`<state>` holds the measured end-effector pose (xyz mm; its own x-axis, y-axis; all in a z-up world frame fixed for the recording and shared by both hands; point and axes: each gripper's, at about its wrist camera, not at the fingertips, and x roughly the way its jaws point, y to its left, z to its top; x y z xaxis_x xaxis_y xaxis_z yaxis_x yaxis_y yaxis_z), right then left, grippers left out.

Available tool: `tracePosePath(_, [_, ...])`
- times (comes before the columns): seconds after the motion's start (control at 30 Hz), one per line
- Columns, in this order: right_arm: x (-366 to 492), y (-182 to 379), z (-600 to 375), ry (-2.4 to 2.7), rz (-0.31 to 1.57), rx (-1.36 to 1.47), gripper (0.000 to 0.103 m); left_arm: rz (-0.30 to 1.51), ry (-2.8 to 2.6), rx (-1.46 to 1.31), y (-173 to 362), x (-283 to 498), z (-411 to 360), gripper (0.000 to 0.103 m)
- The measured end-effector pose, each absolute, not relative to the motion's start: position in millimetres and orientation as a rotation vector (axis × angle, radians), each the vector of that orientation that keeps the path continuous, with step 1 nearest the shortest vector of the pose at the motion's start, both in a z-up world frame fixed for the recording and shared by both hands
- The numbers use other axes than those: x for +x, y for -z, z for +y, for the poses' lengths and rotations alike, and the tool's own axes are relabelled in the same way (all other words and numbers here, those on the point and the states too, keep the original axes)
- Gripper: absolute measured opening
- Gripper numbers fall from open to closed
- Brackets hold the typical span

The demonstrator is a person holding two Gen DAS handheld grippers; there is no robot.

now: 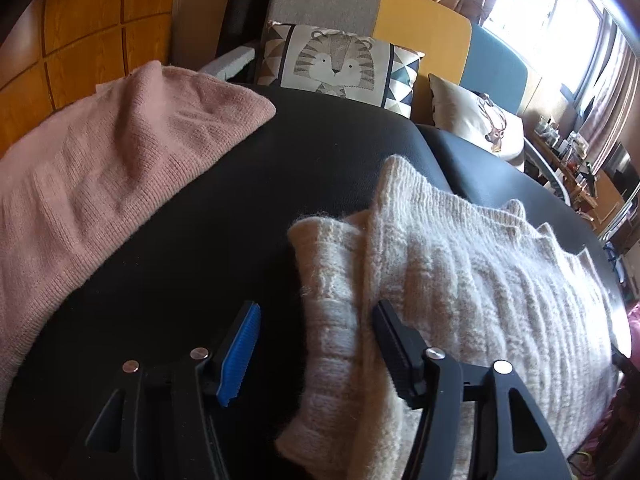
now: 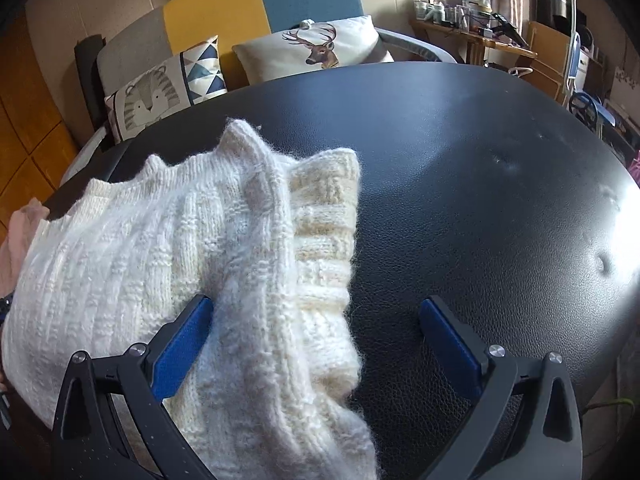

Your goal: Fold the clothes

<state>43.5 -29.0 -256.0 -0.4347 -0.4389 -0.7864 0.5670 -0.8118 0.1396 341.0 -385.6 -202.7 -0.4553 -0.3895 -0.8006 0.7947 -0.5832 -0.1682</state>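
Now mid-fold on cream knit sweater [image 1: 460,264], laid flat on black padded table [image 1: 248,208], both sleeves already tucked in over body, so prob. prepping next fold, bottom up toward collar or side to side.

Left gripper [image 1: 316,340]: jaws spread wide, straddling folded-in sleeve at sweater's left edge; blue pad [image 1: 240,354] over bare table, other finger [image 1: 394,344] over knit. No pinch visible, nothing gripped. Looks positioned to close on doubled edge so both layers lift together.

Right gripper [image 2: 316,344]: also released, jaws wide. Left pad [image 2: 182,344] at or just above knit, right pad [image 2: 448,344] over bare table past sweater's edge; ribbed sleeve [image 2: 324,232] and fuzzy edge between them. Contact w/ fabric: can't tell for sure. Mirrored stance on opposite edges suggests a two-handed lift to keep fold square; judgement only.

View diffs:
- Left wrist only: pink sweater [image 1: 104,184] spread on far-left part of table, well apart from cream one, likely waiting its turn or done; bright window [image 1: 560,8] at upper right.
- Right wrist only: big empty stretch of table to the right w/ glare and dimples, cluttered shelf [image 2: 472,20] behind; pink one just a sliver at left edge.
- Both: tiger cushion [image 1: 336,64] and deer cushion [image 2: 316,48] on sofa behind.
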Motion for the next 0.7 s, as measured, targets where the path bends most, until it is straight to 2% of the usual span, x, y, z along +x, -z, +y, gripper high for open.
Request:
tracePosePath(0.3, [44, 251, -27, 2.278, 0.184, 1.216, 0.103, 0.668, 2.052, 0.984, 198, 337, -386, 0.064])
tracePosePath(0.53, [75, 221, -40, 2.288, 0.214, 1.068, 0.103, 0.652, 2.014, 0.990, 191, 336, -382, 0.064])
tracePosePath(0.7, [93, 229, -58, 2.219, 0.283, 1.060, 0.103, 0.659, 1.996, 0.982, 189, 338, -381, 0.064])
